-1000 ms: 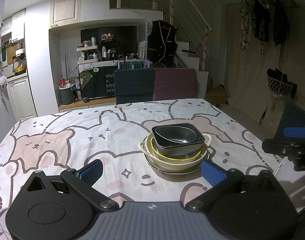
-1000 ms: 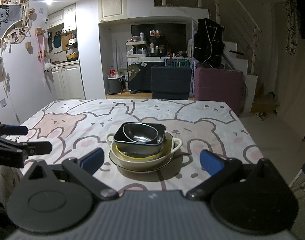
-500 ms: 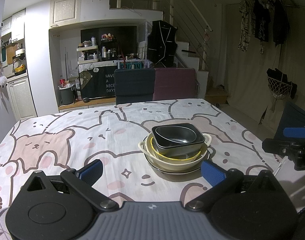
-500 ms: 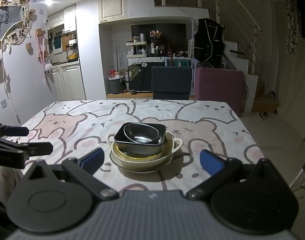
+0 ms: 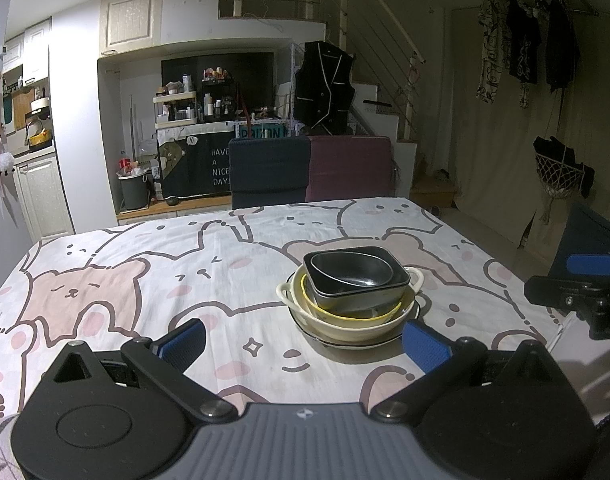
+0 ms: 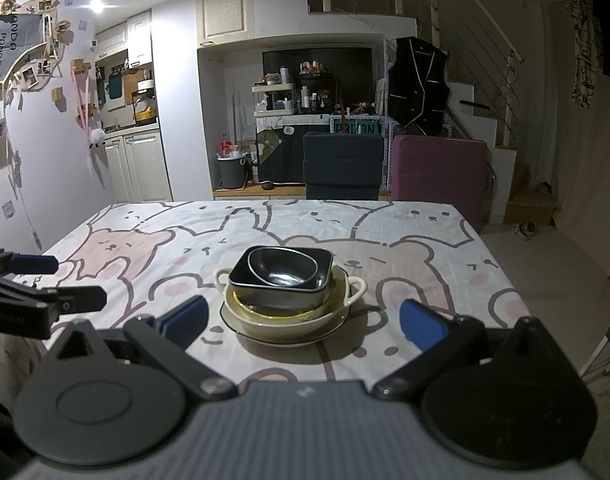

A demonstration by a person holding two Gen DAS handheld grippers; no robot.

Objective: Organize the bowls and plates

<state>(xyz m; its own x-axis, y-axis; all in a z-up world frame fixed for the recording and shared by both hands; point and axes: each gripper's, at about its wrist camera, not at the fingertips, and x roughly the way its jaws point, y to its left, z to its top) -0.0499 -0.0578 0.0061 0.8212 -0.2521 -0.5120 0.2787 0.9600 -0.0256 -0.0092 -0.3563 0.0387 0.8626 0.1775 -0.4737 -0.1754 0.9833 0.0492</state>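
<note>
Black left claw (image 5: 303, 342), blue pads (image 5: 183, 342), ribbed grey housing, silver screws

Almost nothing differs — the right wrist view has edged slightly, so the stack of bowls (image 6: 287, 292) sits a touch higher; the left gripper (image 6: 71, 282) has barely shifted.

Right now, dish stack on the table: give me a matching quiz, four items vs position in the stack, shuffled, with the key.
Items:
1. dark oval bowl
2. dark square bowl
3. cream two-handled bowl
4. black-rimmed plate

Positions:
A. bottom, on the tablecloth
B. topmost, nested
C. second from top
D. directly on the plate

Pairs: 1-B, 2-C, 3-D, 4-A
</note>
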